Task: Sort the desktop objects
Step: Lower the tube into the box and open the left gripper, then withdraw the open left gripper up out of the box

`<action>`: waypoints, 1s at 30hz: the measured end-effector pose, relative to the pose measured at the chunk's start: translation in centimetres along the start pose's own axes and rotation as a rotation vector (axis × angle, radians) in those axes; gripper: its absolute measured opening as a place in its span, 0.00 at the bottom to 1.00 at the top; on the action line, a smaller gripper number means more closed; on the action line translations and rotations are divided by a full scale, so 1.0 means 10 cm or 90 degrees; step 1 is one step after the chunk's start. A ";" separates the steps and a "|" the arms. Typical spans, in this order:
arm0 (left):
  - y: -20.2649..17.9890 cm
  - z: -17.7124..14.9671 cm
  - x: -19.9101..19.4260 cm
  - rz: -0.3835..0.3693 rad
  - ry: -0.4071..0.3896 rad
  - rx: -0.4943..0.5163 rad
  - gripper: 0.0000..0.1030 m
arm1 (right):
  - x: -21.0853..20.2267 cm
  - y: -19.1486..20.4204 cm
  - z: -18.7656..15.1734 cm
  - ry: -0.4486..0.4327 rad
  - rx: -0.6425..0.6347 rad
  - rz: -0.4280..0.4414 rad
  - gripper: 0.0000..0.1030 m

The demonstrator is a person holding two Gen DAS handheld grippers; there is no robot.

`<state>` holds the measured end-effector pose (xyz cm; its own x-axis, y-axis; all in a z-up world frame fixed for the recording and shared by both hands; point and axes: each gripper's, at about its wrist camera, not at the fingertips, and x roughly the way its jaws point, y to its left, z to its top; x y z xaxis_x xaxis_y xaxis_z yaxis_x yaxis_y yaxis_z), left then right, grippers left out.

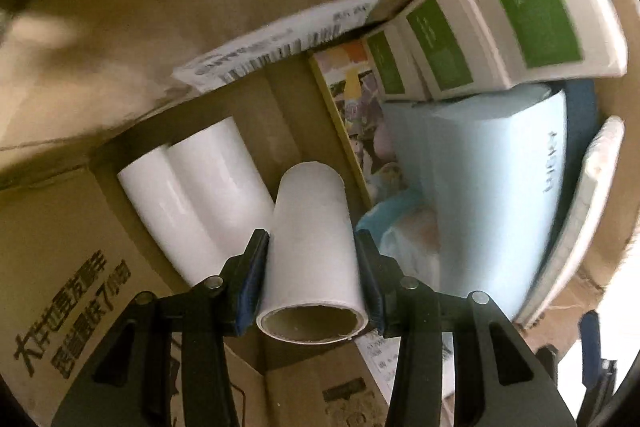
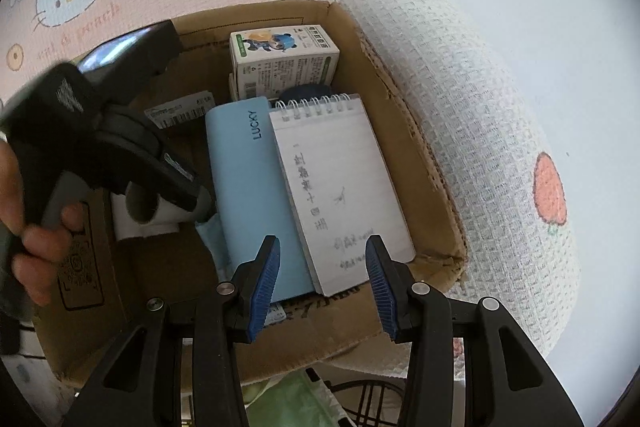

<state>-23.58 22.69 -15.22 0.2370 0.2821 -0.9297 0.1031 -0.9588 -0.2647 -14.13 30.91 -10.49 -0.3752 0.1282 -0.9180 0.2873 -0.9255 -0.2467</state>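
White paper wound on a brown card core, the roll (image 1: 312,255) sits clamped between the blue pads of the left gripper (image 1: 312,279), held by its sides with the open core end toward the camera, inside the brown cardboard box (image 1: 100,227). Two glossy white rolls (image 1: 200,195) lie side by side just beyond it on the box floor, which suggests the held roll belongs next to them. To place it well, I would lower it parallel to those two until it rests on the cardboard, then part the jaws slowly so the round body does not roll toward the pale blue "LUCKY" case (image 1: 500,187) or the picture book (image 1: 352,115) beside it. The right gripper (image 2: 322,287) hangs above the box's near edge with its jaws apart and nothing between them, over the white spiral notepad (image 2: 340,187); it should stay clear of the left tool's path.
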 end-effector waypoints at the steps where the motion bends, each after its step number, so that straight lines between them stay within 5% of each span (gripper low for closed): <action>1: -0.01 -0.02 0.00 -0.006 -0.010 0.002 0.46 | 0.00 0.01 0.00 0.000 -0.002 0.002 0.40; 6: -0.10 -0.20 -0.21 0.034 -0.092 0.035 0.46 | 0.00 0.05 -0.02 -0.001 -0.018 0.006 0.40; 10: -0.21 -0.23 -0.41 0.118 -0.203 0.054 0.46 | 0.04 0.05 -0.03 0.010 -0.019 -0.003 0.40; 13: -0.27 -0.22 -0.35 0.132 -0.222 0.064 0.46 | 0.02 0.04 -0.02 0.009 -0.011 0.005 0.40; 15: -0.29 -0.21 -0.26 0.173 -0.221 0.065 0.46 | -0.01 0.03 -0.02 0.007 -0.008 0.001 0.40; 20: -0.32 -0.18 -0.07 0.178 -0.164 0.046 0.46 | -0.07 -0.09 0.00 0.004 0.007 -0.011 0.40; 25: -0.32 -0.16 0.00 0.152 -0.125 0.037 0.46 | -0.12 -0.15 -0.02 0.007 0.018 -0.014 0.40; 30: -0.23 -0.18 -0.02 0.076 -0.073 -0.007 0.46 | -0.15 -0.12 -0.04 0.017 0.021 0.005 0.40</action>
<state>-22.16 24.89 -13.95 0.1361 0.1601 -0.9777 0.0924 -0.9846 -0.1484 -13.55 31.99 -8.99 -0.3491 0.1292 -0.9281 0.2608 -0.9379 -0.2287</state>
